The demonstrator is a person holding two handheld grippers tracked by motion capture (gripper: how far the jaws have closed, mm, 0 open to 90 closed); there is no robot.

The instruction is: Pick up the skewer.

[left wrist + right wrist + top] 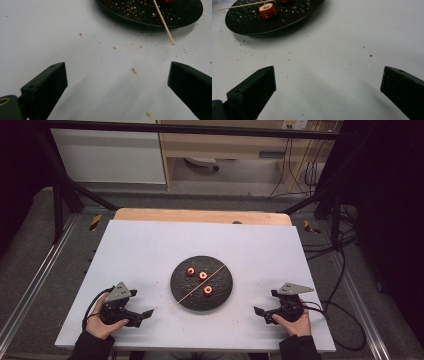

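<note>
Skewer (198,288) lies slanted across the black plate (180,292) at the worktop's (150,245) middle, its near end jutting over the rim, easy for me to pinch; three red rings (203,275) sit beside it. I hold the left gripper (145,314) and right gripper (257,311) near the front edge, flanking the plate, jaws wide apart and empty. My left gripper view shows scattered crumbs (134,70); my right gripper view shows a ring's pale core.

- Left and right of the plate (180,295), the worktop (145,245) lies bare, only crumbs.
- A skewer (200,285) overhangs the plate's near-left rim.
</note>
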